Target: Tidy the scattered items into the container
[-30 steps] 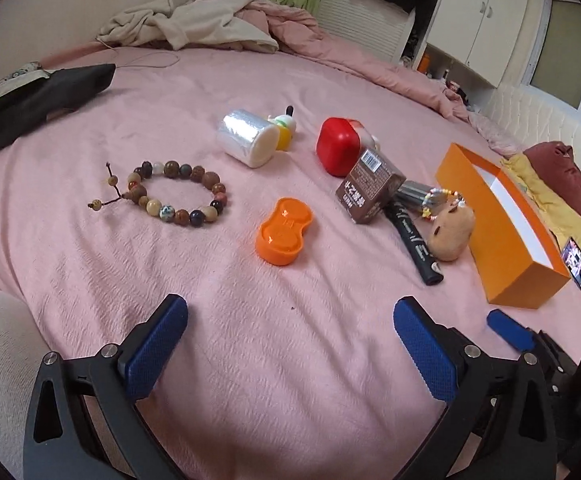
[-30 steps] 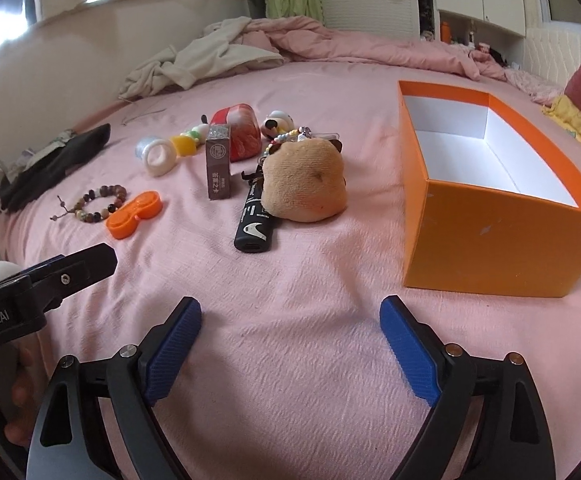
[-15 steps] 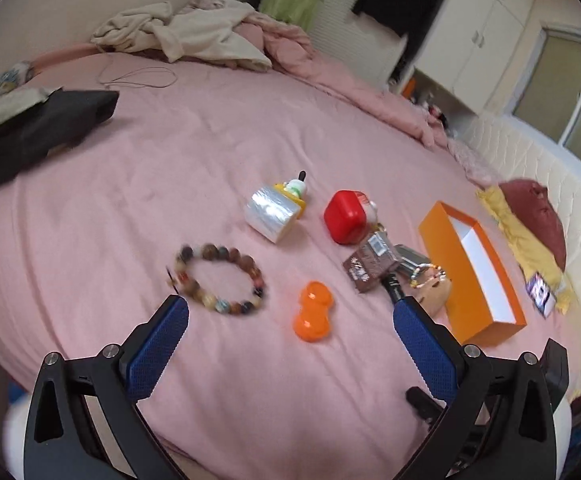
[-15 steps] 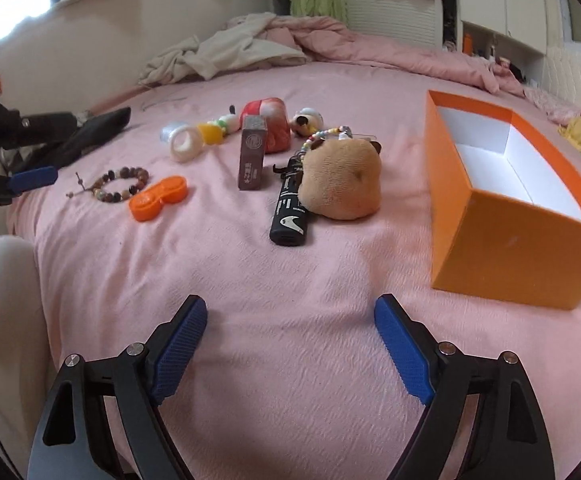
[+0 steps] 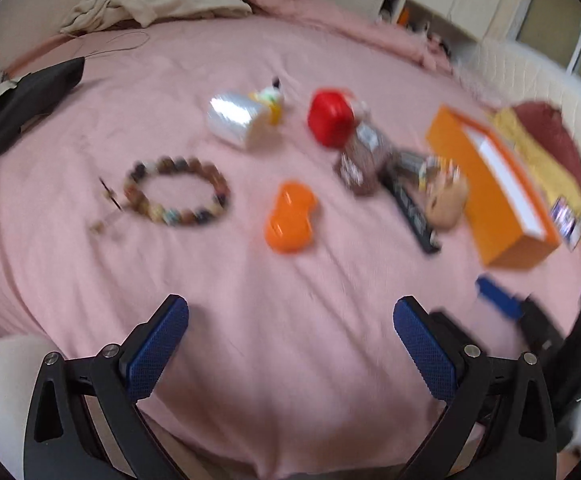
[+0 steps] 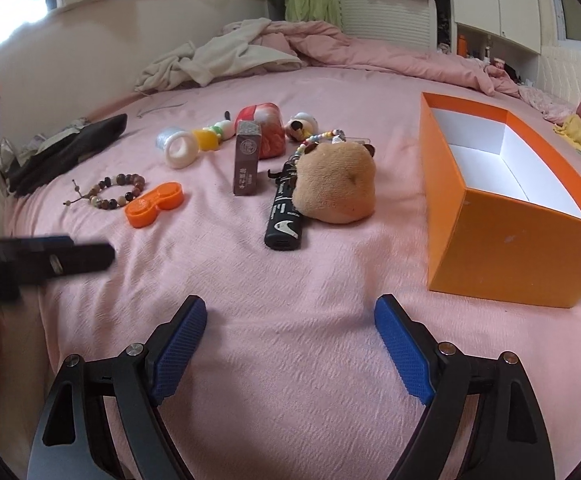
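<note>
Left hand-held gripper (image 5: 290, 340) had dropped closer, spread empty; orange plastic figure-eight case (image 5: 289, 218) lay straight ahead, long axis pointing away. Right hand-held gripper (image 6: 289, 332) spread, nearer open orange cardboard box (image 6: 502, 216).

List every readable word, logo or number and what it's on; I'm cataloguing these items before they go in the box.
Black tube: a white swoosh logo shows; its small white print is too small to read.
Brown box: a round emblem and a column of pale characters, too small to read.
Nothing else readable; the left wrist view is blurred.
</note>
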{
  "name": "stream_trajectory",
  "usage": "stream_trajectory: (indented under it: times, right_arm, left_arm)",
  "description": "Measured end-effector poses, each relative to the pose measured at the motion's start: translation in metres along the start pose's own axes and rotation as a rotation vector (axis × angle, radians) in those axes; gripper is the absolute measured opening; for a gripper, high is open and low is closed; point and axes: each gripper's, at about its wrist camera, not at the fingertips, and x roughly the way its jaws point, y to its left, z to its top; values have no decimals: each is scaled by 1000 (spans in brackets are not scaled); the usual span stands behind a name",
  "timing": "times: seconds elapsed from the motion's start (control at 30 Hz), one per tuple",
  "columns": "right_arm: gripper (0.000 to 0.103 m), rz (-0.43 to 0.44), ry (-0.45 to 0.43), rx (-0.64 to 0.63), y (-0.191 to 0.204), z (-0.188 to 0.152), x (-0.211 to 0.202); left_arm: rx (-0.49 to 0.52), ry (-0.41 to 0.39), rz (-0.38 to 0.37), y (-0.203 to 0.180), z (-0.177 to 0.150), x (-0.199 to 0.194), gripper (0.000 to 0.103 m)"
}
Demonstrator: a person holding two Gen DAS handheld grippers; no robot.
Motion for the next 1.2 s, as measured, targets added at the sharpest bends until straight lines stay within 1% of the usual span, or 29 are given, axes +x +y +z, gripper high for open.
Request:
stream_trajectory:
  times: [0.13,0.27,0.6,0.8,0.87,1.0,1.03,1.13,1.2]
  right_arm:
    - [86,-36,-4,19,-6,0,-3]
    - [86,-35,0,37,-11,0,-4]
    - [86,-39,1,35,-11,-1,-5]
    - [87,-42,0,33,-9,-1,-4]
    - [87,-43,0,31,-9,-1,-3]
    - [87,-42,1,29,-9,0,-4]
    - [87,-42,1,29,-9,0,-4]
    - [87,-38,2,32,-10,0,-3]
    - [87,-37,2,33,-10,0,-3]
  left_arm:
    - [34,-5,62,-8,-1,8,103]
    - [62,-1,95,-11,-3,9,103]
    - [77,1,108,-15,-3,16,103]
    - [68,4,96,-13,-3,16,103]
    - [41,3,67,-8,-1,13,103]
    - [-46,-3,-33,10,9,1,103]
    - [-51,-11,-37,14,12,-3,103]
    - [-34,-40,-3,28,27,-16,103]
    - [-47,-35,11,43,41,-17,103]
